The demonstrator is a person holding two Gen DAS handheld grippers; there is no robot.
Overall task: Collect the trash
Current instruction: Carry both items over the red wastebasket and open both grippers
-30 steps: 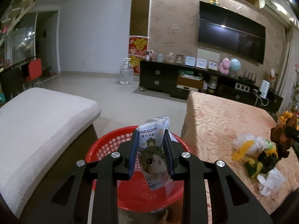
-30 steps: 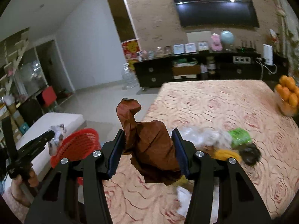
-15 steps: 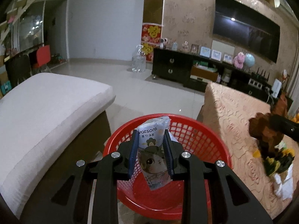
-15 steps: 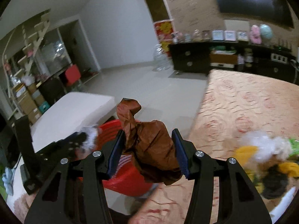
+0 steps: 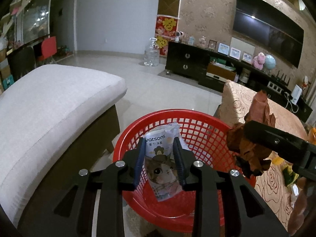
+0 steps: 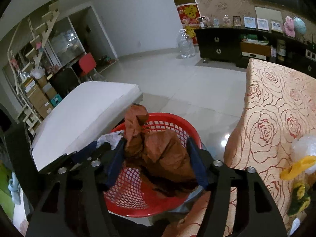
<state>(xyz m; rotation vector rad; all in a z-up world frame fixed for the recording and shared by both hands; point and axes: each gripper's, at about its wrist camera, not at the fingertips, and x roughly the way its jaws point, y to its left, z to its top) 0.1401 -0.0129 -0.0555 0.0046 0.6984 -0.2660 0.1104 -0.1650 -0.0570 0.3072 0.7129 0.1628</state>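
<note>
Both tools now hang over the red basket [image 5: 201, 130], which a second ago sat lower in the left view and far off to the left in the right view; the left tool [image 5: 159, 158] has just been opening, its blue pads [image 5: 138, 162] now slack on either side of the tissue pack [image 5: 164, 162], which sits lower between them than before, so I cannot tell whether they still press it; the right tool [image 6: 158, 162] has also just been opening, its pads [image 6: 197, 169] standing wider apart, with the brown paper wad [image 6: 158, 154] between them and resting against the right-hand pad, a gap showing on the other side.

The basket is round, glossy plastic with a smooth rim and a square-mesh wall, standing on the pale tiled floor beside the near left corner of the bench [image 6: 276, 98]; the bench wears a tan cloth [image 5: 241, 102] woven with raised rose outlines; the tissue pack is a soft, shiny film pouch printed with a cartoon cat; the wad is crumpled, creased matte paper with a twisted peak; more rubbish [image 6: 300, 158], clear crinkled film and yellow and green wrappers, lies along the bench's near edge.
</note>
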